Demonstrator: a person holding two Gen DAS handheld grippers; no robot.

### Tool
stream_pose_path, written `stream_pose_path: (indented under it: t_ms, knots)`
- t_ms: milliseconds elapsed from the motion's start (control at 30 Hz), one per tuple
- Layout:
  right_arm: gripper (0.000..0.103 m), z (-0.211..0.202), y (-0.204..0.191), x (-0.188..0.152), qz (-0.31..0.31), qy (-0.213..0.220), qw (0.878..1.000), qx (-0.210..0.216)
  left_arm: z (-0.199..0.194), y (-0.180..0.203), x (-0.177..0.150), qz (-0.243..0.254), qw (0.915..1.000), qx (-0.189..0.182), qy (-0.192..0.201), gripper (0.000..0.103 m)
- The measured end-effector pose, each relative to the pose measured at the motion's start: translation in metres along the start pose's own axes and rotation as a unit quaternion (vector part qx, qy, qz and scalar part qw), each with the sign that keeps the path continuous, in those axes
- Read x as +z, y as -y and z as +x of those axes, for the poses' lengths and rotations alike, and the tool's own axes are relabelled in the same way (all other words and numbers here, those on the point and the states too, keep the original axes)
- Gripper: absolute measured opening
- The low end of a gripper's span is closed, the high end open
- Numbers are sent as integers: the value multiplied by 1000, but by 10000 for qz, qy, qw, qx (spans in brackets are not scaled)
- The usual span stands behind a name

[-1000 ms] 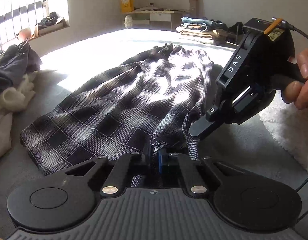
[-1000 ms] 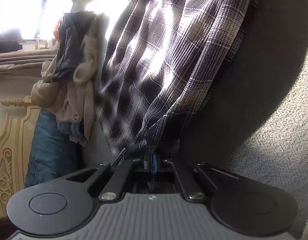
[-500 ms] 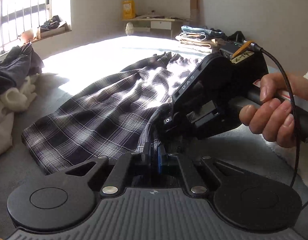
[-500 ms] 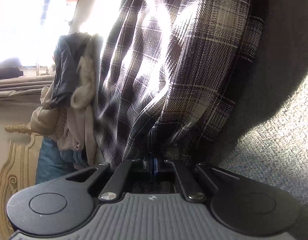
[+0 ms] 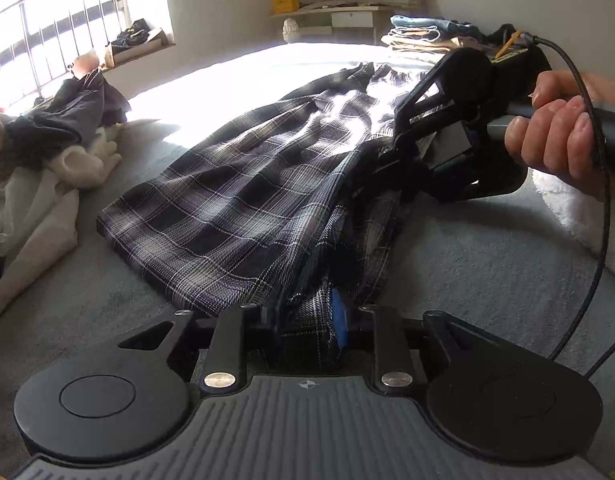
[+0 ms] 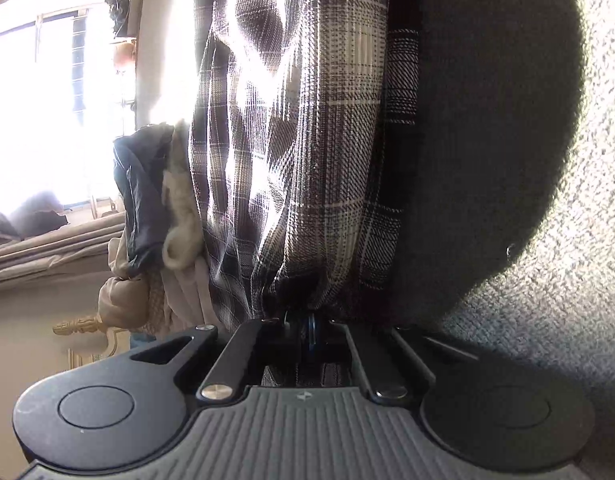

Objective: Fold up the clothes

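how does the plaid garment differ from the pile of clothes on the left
The plaid garment is dark check, one piece spread long across the grey bed cover; the pile of clothes is plain cream and black, several pieces bunched in a heap.

The plaid garment is pinched by the left gripper and the right gripper; the pile of clothes lies untouched.

Both rest on the grey bed cover.

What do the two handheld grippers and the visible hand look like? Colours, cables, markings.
Left gripper: black linkage arms, silver pivot screws, two round black discs, ribbed grey base with a small crosshair mark, blue finger pad. Right gripper: the same build in its own view. From the left wrist view its body is black with an orange tab and a black braided cable; the hand is bare.
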State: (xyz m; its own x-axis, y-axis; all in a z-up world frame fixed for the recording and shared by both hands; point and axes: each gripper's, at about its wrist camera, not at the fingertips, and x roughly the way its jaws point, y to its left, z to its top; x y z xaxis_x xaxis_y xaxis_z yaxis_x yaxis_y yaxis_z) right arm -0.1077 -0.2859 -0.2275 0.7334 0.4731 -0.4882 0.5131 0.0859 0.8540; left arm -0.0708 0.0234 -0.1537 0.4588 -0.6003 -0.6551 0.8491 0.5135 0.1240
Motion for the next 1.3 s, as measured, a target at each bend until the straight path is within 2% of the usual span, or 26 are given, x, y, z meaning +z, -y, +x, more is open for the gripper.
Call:
stream_pose_path:
  t_ms: [100,167,333,433,500,533,600,667,700,767,800,833,867,933,1100,1167,1233,1300]
  knots:
    - [15,-8,-7,-2,-166,-56,9998,-138,2,3,-2,89,9998,128,-79,24]
    - [36,-15,-15,-6,-378,-71,9990,-224,6,5,-2,120,9996,209,-131,24]
    - [39,-20,-34,-21,-1087,-244,9924,-518,9,10,-2,210,9986,464,-139,25]
    - [37,-19,-44,-30,-1785,-331,9794,-885,6,15,-3,375,9973,626,-118,16]
    - [32,-18,-59,-44,-2643,-316,9564,-1204,3,15,-4,389,9971,642,-123,12]
    - [28,-18,-68,-53,-3159,-265,9388,-1346,2,14,-5,368,9972,636,-125,12]
    - [20,-18,-85,-74,-4168,-95,8957,-1545,1,12,-5,311,9975,621,-130,12]
    - [17,-15,-96,-92,-4910,34,8549,-1672,1,11,-6,300,9975,616,-150,11]
    - [16,-11,-98,-97,-5151,57,8388,-1762,1,11,-6,293,9976,611,-162,11]
    - [14,2,-94,-98,-5408,61,8170,-1999,2,9,-7,250,9978,578,-205,13]
    - [14,8,-90,-96,-5455,72,8119,-2077,2,8,-6,204,9980,550,-214,14]
    - [12,11,-85,-93,-5458,64,8108,-2115,0,6,-5,107,9986,487,-192,16]
    - [12,11,-83,-91,-5434,63,8126,-2107,-3,3,-4,-12,9991,401,-169,24]
    - [12,6,-84,-90,-5365,50,8192,-2025,-10,-7,-3,-227,9994,226,-129,31]
    - [13,-12,-92,-92,-5360,-31,8206,-1980,-30,-36,6,-982,9930,-613,216,50]
    - [13,-19,-97,-94,-5467,56,8152,-1910,-28,-37,14,-1013,9920,-679,330,56]
    - [13,-25,-102,-96,-5583,128,8101,-1782,-24,-36,22,-1009,9916,-693,422,56]
    - [13,-25,-104,-98,-5612,77,8115,-1629,-11,-29,30,-804,9941,-626,373,56]
